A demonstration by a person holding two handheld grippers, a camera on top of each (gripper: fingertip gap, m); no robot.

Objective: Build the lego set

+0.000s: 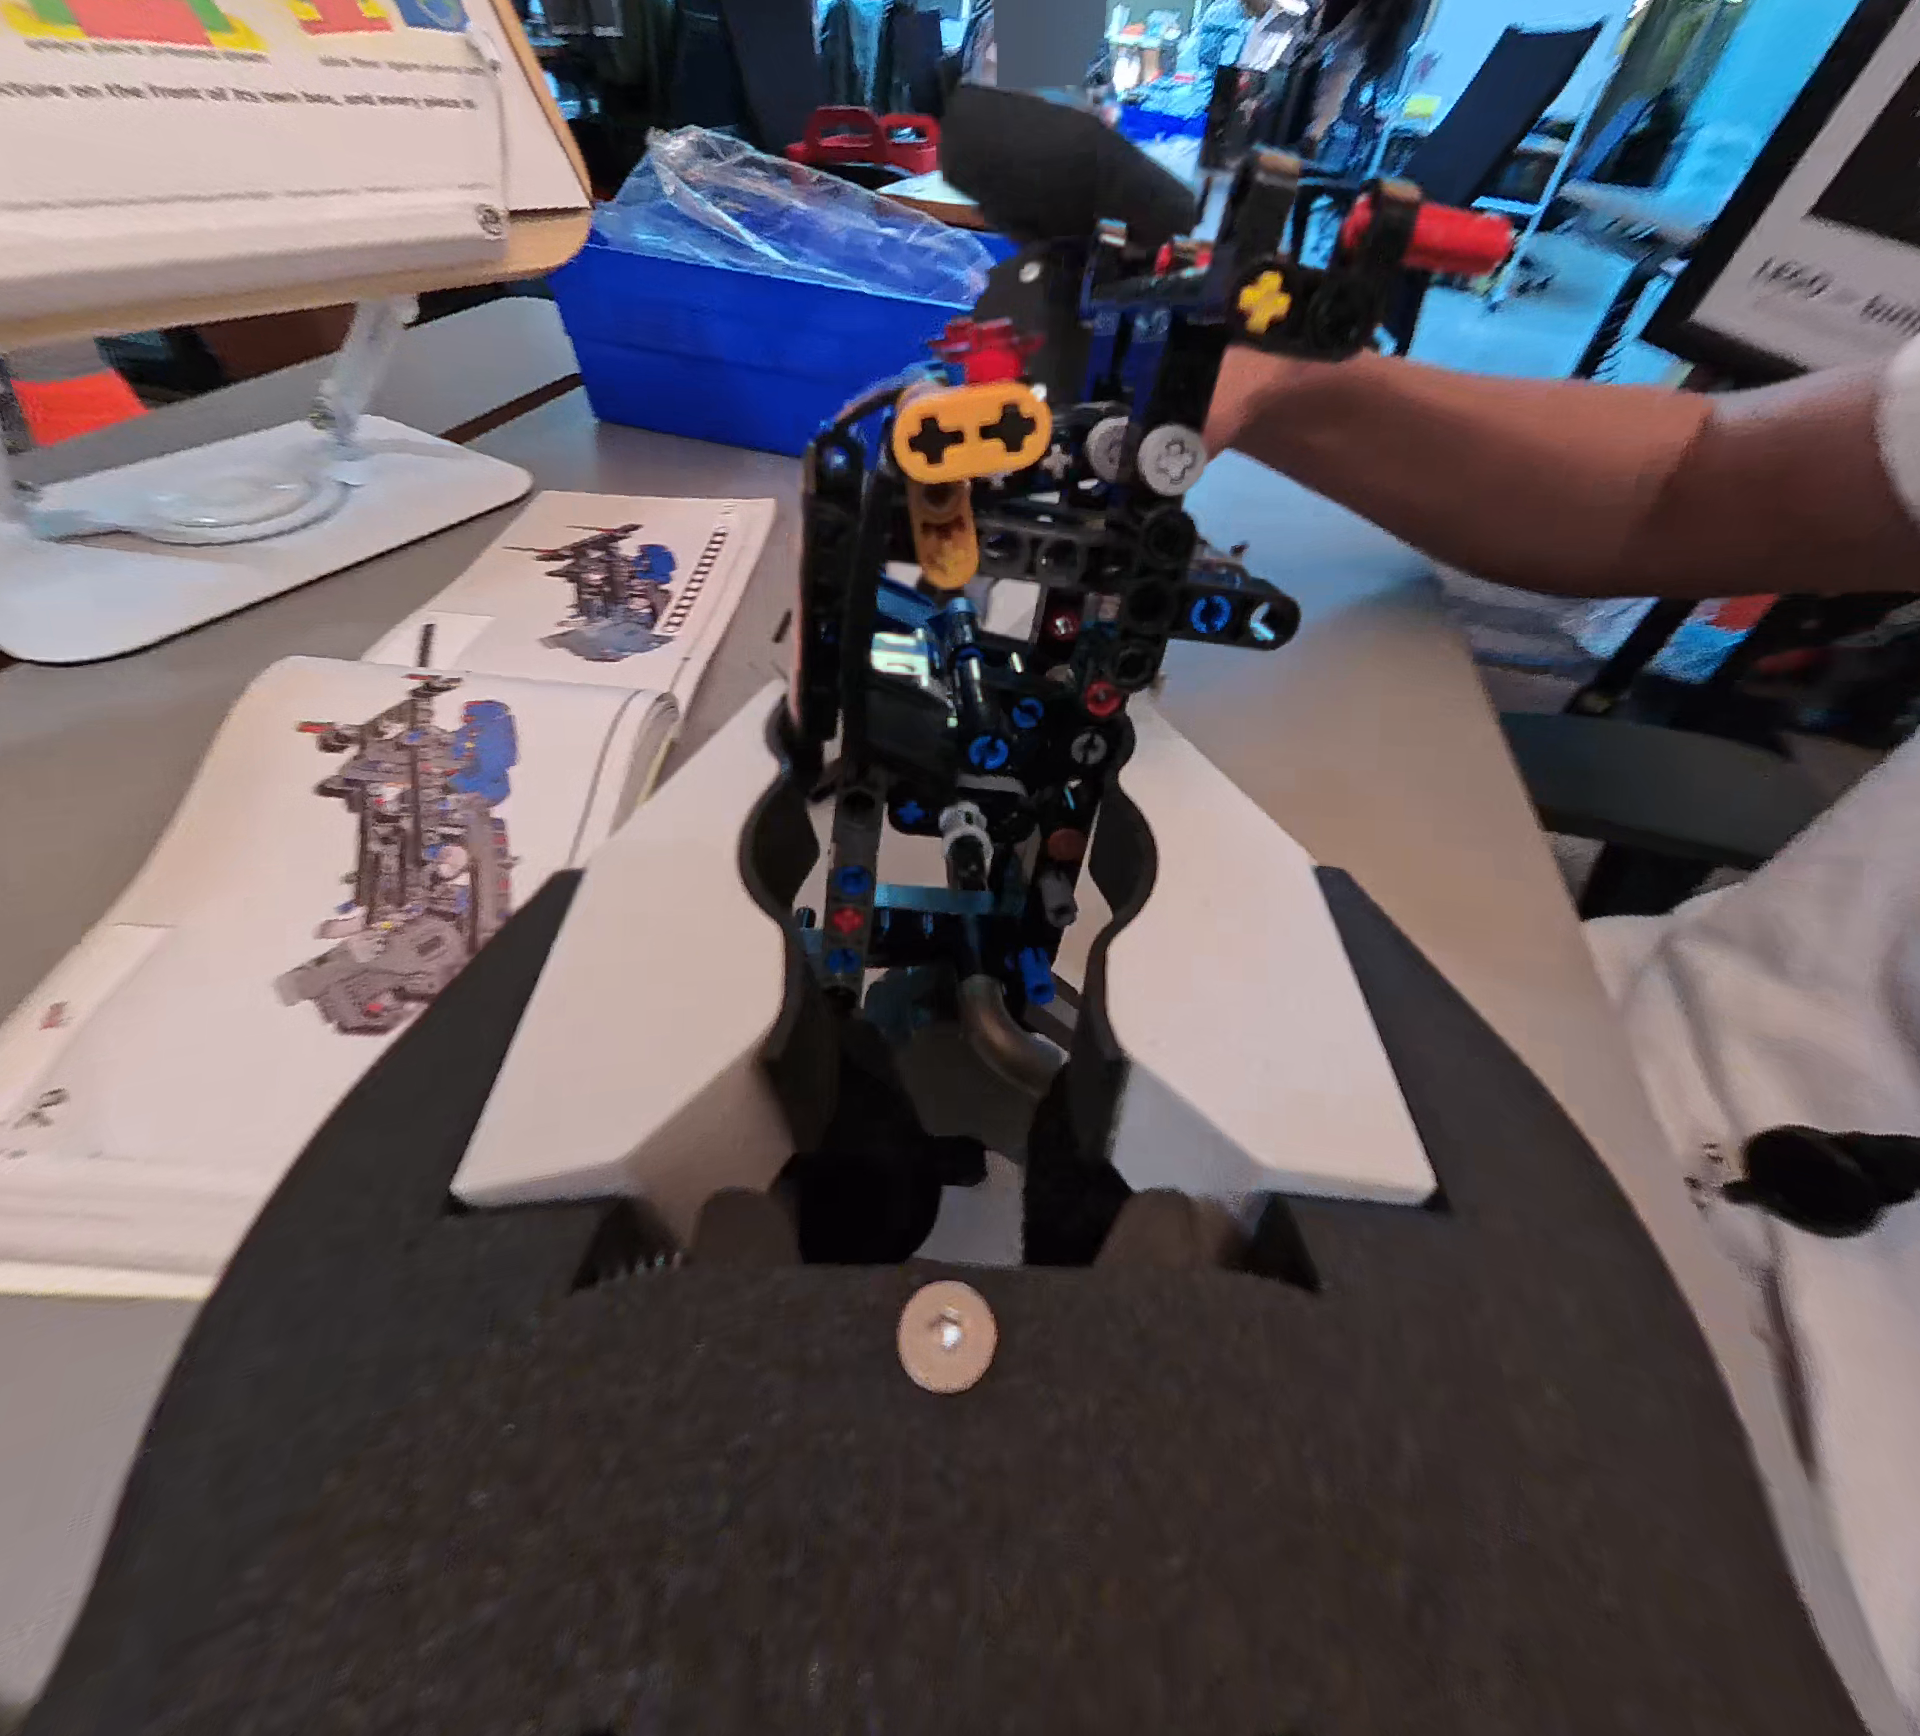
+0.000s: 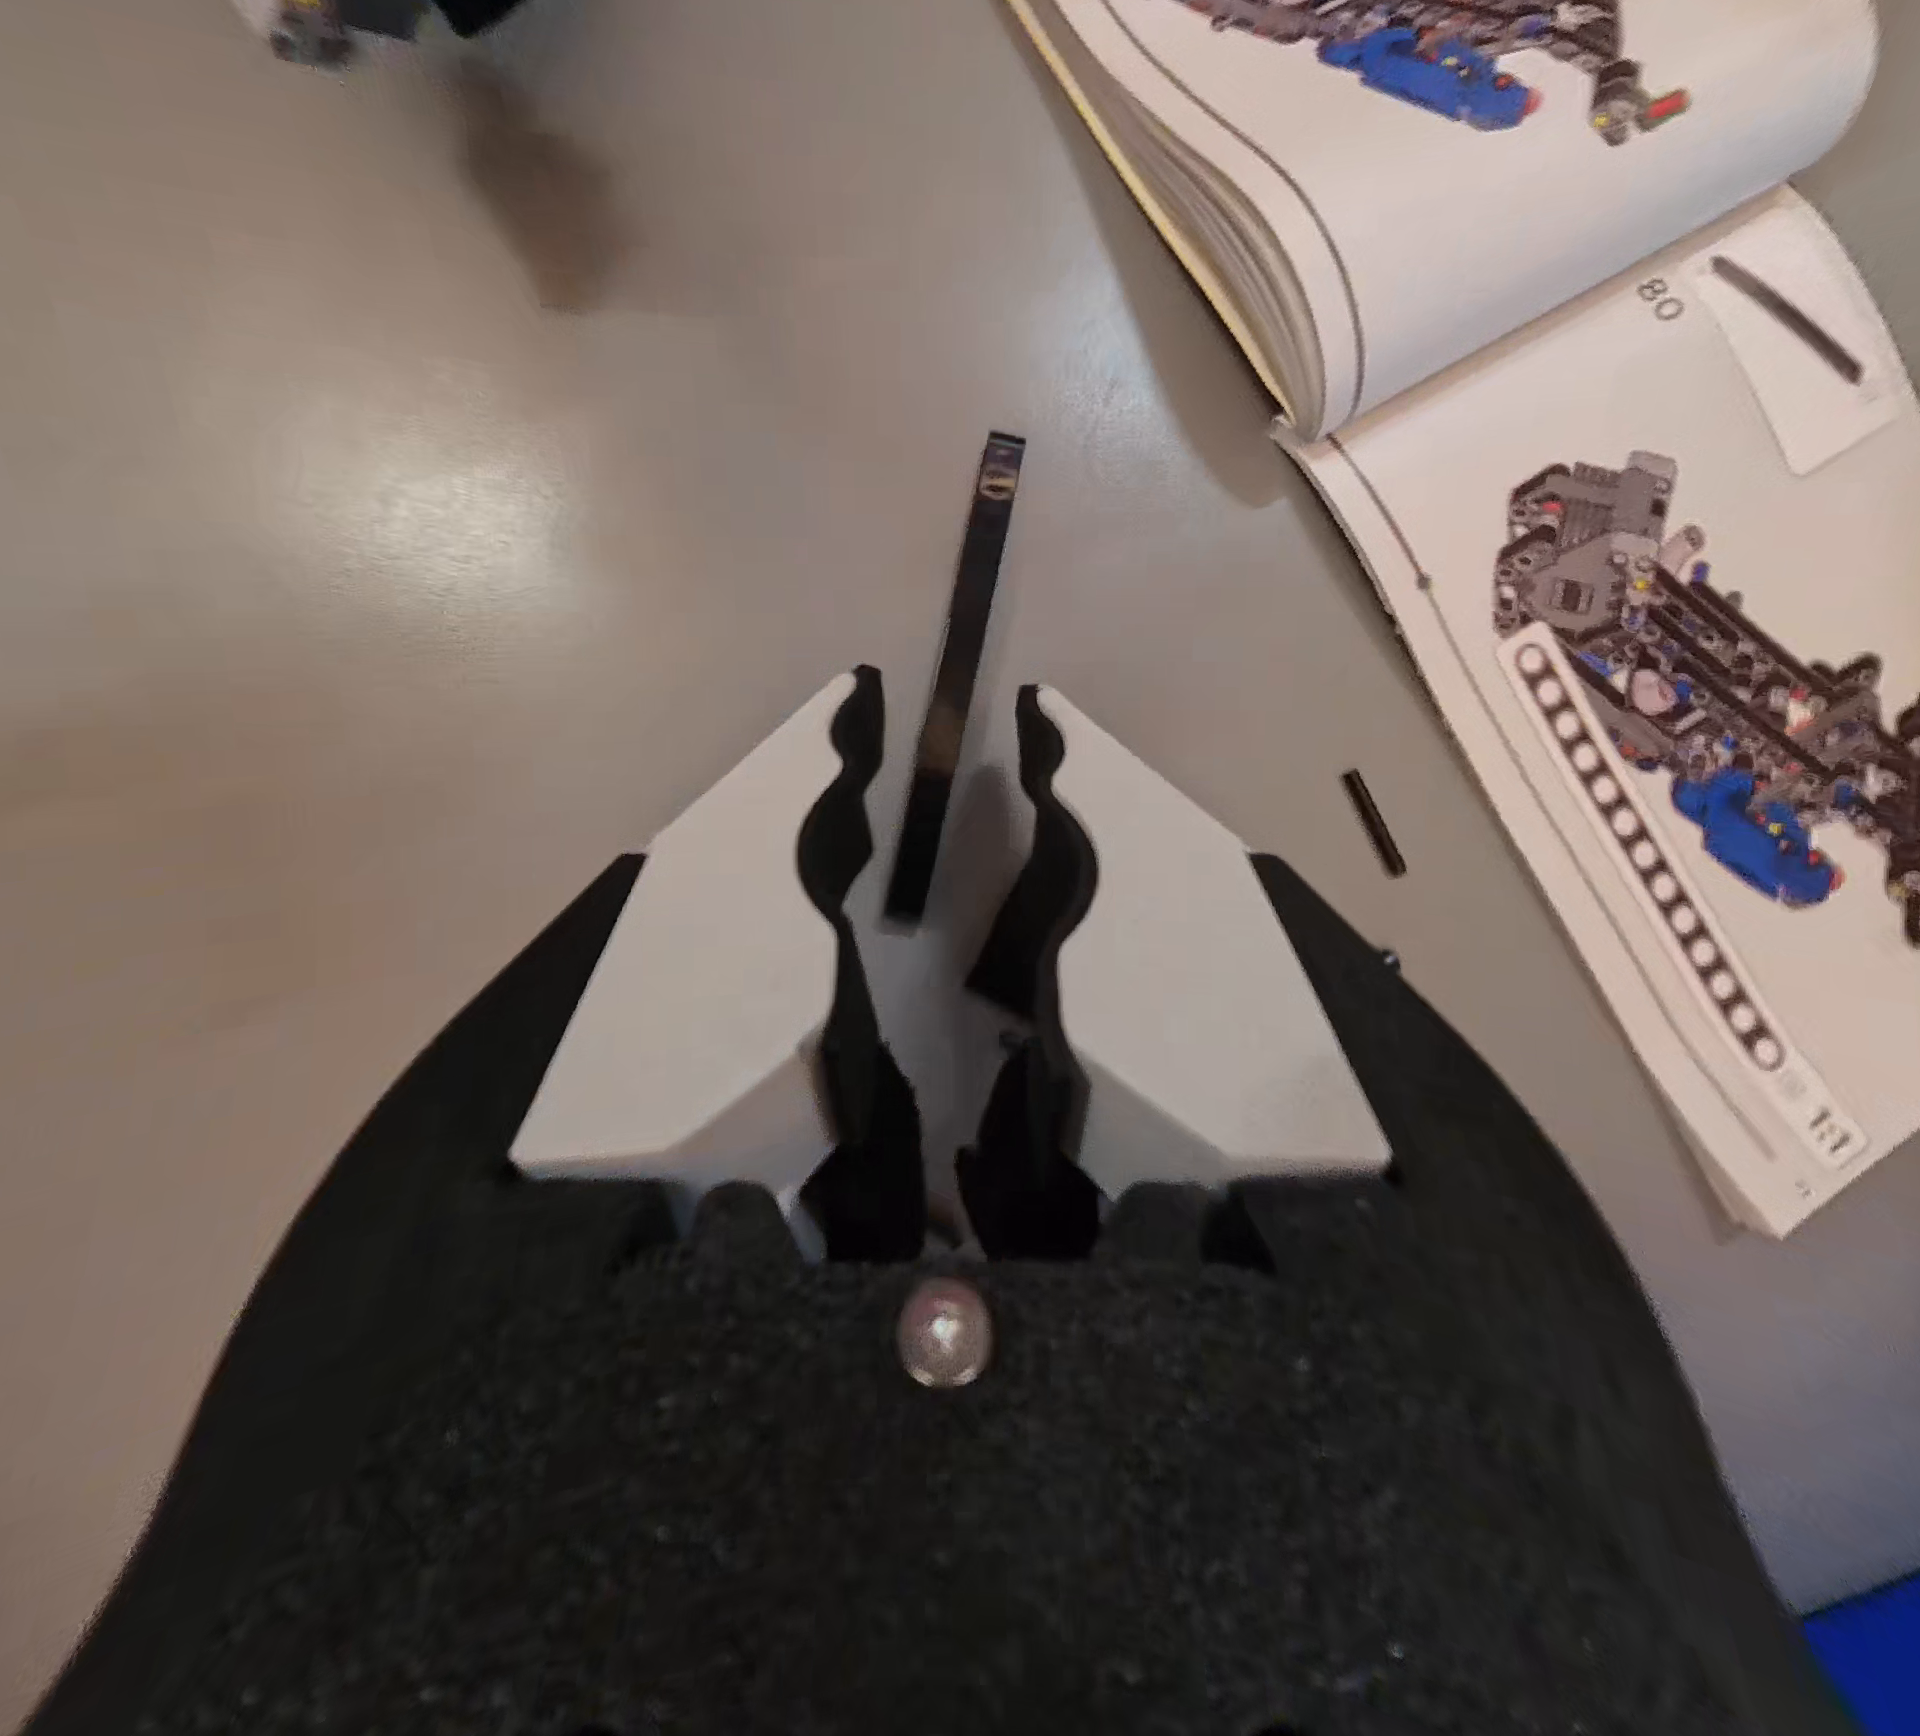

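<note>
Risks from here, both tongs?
1. The right tongs stand open around the long black beam lying on the grey table; it sits off-centre and tilted, so closing may skew or flick it.
2. The left tongs grip only the lower end of the tall black-and-blue lego model; pressing a part in could lever it loose.

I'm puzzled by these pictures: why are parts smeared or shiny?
Left wrist view: the lego model is sharp, the forearm and edges smeared and bent by the wide lens. Right wrist view: glare on the table, blur at the top-left, black beam fairly crisp.
</note>
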